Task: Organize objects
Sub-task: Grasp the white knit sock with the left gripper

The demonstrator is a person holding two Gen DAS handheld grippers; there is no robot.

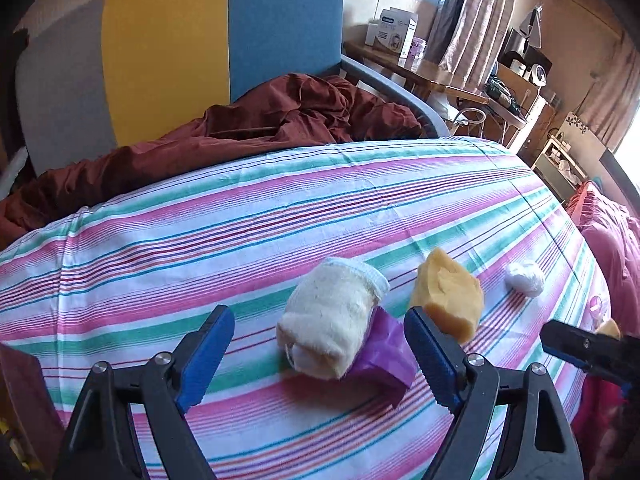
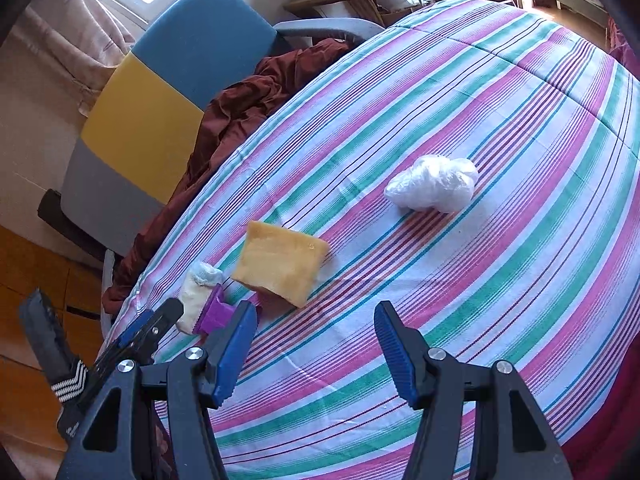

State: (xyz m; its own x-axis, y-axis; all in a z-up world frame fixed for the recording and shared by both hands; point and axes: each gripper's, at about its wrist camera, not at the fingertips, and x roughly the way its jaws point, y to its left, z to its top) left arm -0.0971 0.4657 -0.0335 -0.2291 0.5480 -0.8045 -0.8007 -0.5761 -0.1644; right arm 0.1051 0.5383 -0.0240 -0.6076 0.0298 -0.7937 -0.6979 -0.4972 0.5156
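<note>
1. Two grippers nearest: left gripper [image 1: 318, 354] at frame bottom, jaws wide, holding nothing; right gripper [image 2: 316, 350] likewise bare, jaws apart
2. One cream rolled sock [image 1: 332, 320] lying on one purple packet [image 1: 386, 354], bottom centre, between the left jaws but untouched
3. One yellow sponge [image 1: 448, 294] just right of those
4. One white plastic wad [image 1: 524, 278] further right
5. All resting on one striped sheet [image 1: 240, 220]
6. One maroon blanket [image 1: 260, 128] beyond, upper centre

Legible text: none. White carton [image 1: 394, 32] at 1 o'clock bears printing, too small to read.
</note>
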